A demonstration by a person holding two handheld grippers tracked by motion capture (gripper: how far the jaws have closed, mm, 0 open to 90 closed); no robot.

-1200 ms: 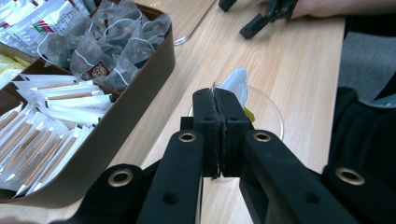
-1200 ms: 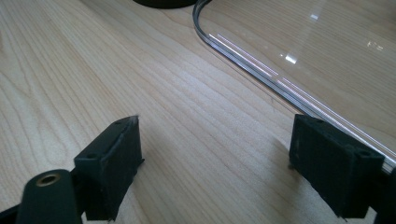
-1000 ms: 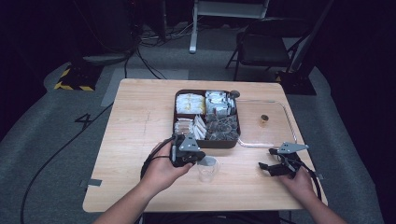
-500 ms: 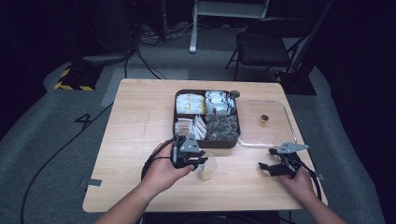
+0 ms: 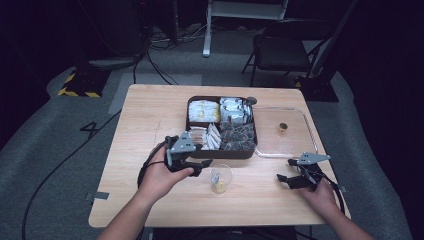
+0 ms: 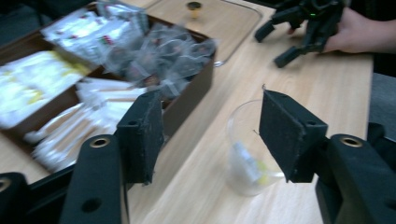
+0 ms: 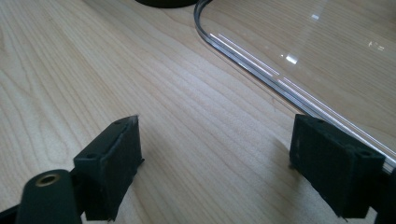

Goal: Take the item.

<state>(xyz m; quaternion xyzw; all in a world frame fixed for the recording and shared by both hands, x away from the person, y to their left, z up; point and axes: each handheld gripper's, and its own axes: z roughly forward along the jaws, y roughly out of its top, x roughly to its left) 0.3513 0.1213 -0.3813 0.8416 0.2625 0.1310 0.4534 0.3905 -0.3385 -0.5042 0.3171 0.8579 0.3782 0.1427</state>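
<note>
A clear plastic cup stands on the table with a small yellowish packet in its bottom; the left gripper view shows the cup just beyond the jaws. My left gripper hovers to the cup's left, in front of the dark compartment box. Its jaws have just been opening; my left gripper is open with nothing pressed between the pads. My right gripper rests near the front right of the table. In its own view, my right gripper is open over bare wood.
The box holds white, yellow and dark sachets in several compartments. A clear lid with a small brown knob lies flat to its right; its rim runs close past the right gripper. A folding chair stands behind the table.
My left gripper has drawn back to the left, away from the cup, and its jaws have spread apart. A yellowish packet now lies in the cup. The right gripper has kept still.
</note>
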